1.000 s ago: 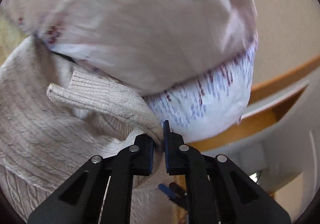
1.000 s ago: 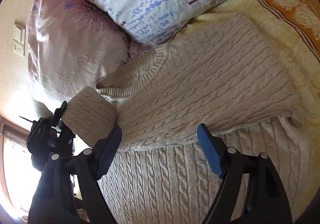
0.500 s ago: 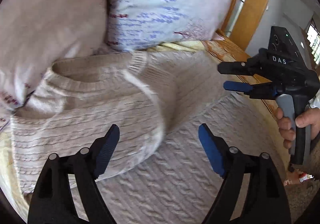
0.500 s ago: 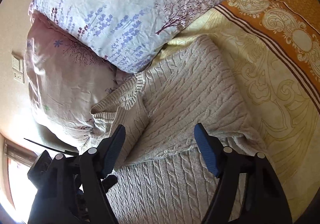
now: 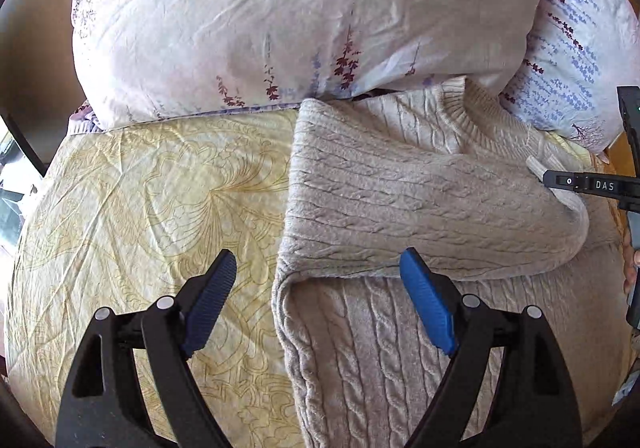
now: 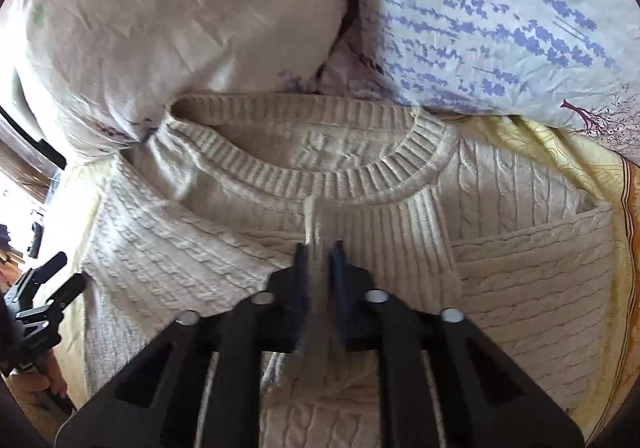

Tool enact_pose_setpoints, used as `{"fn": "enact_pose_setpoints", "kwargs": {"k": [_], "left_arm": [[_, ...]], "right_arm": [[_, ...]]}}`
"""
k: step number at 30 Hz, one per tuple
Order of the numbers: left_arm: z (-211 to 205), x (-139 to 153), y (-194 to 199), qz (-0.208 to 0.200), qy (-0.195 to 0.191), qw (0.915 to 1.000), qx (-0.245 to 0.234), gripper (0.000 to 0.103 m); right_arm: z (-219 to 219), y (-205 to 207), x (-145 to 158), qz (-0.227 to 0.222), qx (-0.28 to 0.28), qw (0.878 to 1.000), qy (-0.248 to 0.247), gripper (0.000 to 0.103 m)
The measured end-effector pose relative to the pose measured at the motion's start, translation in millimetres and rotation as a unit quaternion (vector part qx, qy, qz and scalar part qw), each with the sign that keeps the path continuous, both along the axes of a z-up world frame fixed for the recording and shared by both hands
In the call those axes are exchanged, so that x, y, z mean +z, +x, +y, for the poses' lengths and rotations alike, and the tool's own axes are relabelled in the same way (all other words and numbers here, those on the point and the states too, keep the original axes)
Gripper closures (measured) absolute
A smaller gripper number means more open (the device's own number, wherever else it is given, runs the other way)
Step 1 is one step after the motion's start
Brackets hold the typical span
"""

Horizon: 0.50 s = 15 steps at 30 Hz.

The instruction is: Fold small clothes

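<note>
Lying on the bed [image 5: 132, 208] below the pillows [image 5: 280, 20], the sweater [image 5: 400, 184] had one sleeve folded across; the right tool [image 6: 319, 248] pinched a cuff, the left tool [image 5: 320, 288] gaped empty, body folds remained.

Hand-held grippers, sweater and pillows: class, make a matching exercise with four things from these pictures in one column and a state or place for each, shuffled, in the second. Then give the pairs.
Things:
1. left hand-held gripper
2. right hand-held gripper
3. cream sweater
4. pink pillow

States or places:
A. shut on a ribbed cuff
B. behind the collar, at the head of the bed
C. open, holding nothing
D. lying on the yellow bedsheet, sleeve folded across the chest

Pairs: 1-C, 2-A, 3-D, 4-B
</note>
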State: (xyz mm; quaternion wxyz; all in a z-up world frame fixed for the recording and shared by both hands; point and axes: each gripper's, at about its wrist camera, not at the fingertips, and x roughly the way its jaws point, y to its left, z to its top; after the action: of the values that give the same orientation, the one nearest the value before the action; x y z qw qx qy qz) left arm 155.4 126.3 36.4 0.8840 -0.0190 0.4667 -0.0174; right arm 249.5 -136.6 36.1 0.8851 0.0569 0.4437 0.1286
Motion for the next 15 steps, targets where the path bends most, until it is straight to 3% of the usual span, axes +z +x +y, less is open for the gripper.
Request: {"fn": "enact_pose_setpoints", "kwargs": {"k": [2, 5, 6, 8, 10, 12, 15], "left_arm": [[4.8, -4.0, -2.4, 0.005, 0.001, 1.0000, 0.001, 0.019], [3.3, -12.9, -2.8, 0.018, 0.007, 0.9998, 0.000, 0.019], [1.6, -15.7, -2.5, 0.022, 0.008, 0.9997, -0.001, 0.019], [1.7, -20.8, -3.6, 0.028, 0.008, 0.9996, -0.001, 0.019], [2.7, -25.3, -4.3, 0.035, 0.006, 0.9994, 0.002, 0.019], [5.0, -27.6, -5.9, 0.038, 0.003, 0.9993, 0.005, 0.019], [8.5, -26.3, -8.4, 0.038, 0.008, 0.9992, 0.005, 0.019]], "right_arm": [[-20.4, -18.4, 22.2, -0.050, -0.020, 0.998, 0.039, 0.095], [-69.3, -66.6, 57.7, -0.149, -0.051, 0.978, 0.138, 0.095], [-81.5, -76.9, 58.2, -0.156, -0.067, 0.974, 0.148, 0.095], [-103.0, -89.6, 38.6, -0.127, -0.098, 0.976, 0.151, 0.095], [-120.5, -94.8, -0.6, -0.060, -0.126, 0.980, 0.143, 0.095], [-132.3, -101.4, -30.4, -0.006, -0.145, 0.976, 0.162, 0.095], [-146.2, -110.9, -40.7, 0.006, -0.155, 0.966, 0.205, 0.093]]}}
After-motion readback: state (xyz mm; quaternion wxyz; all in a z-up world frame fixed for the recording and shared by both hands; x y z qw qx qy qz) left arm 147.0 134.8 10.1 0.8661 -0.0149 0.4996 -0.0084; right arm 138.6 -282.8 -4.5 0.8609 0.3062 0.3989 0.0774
